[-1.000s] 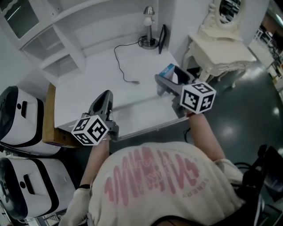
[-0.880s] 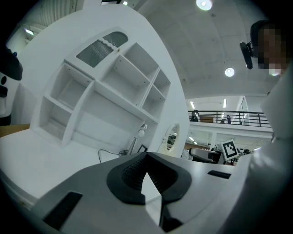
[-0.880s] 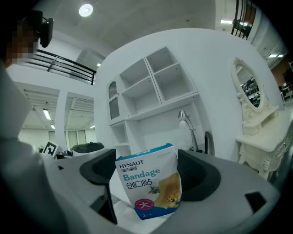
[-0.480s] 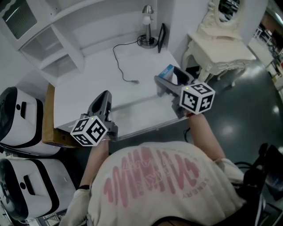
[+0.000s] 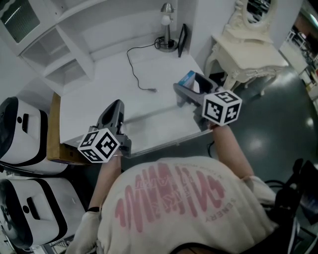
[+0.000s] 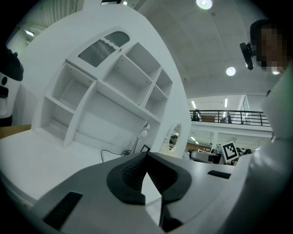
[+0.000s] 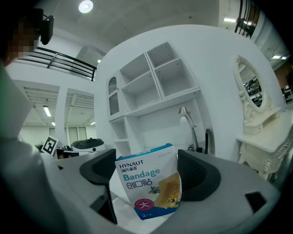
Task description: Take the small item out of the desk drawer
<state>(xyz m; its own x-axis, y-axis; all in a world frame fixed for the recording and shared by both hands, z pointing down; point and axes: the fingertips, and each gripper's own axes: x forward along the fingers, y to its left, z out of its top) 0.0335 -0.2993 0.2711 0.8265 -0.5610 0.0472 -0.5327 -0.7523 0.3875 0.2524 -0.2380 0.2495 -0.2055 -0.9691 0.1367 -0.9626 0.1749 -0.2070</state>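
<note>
My right gripper [image 5: 190, 85] hovers over the right part of the white desk [image 5: 109, 89], shut on a small blue and white bandage box [image 5: 187, 78]. In the right gripper view the box [image 7: 147, 185] stands upright between the two dark pads of the right gripper [image 7: 149, 171], its print facing the camera. Above the desk's front left part is my left gripper [image 5: 118, 105]. In the left gripper view the left gripper [image 6: 146, 157] has its tips touching and nothing between them. I cannot tell from the desk's front edge [image 5: 164, 143] whether the drawer stands open.
A shelf hutch [image 5: 54, 49] rises at the desk's back left. A lamp [image 5: 167, 15] and a black cable [image 5: 136, 69] sit at the back. A cream dressing table [image 5: 253, 54] stands to the right. White and black cases [image 5: 20, 134] and a wooden board [image 5: 54, 124] lie left.
</note>
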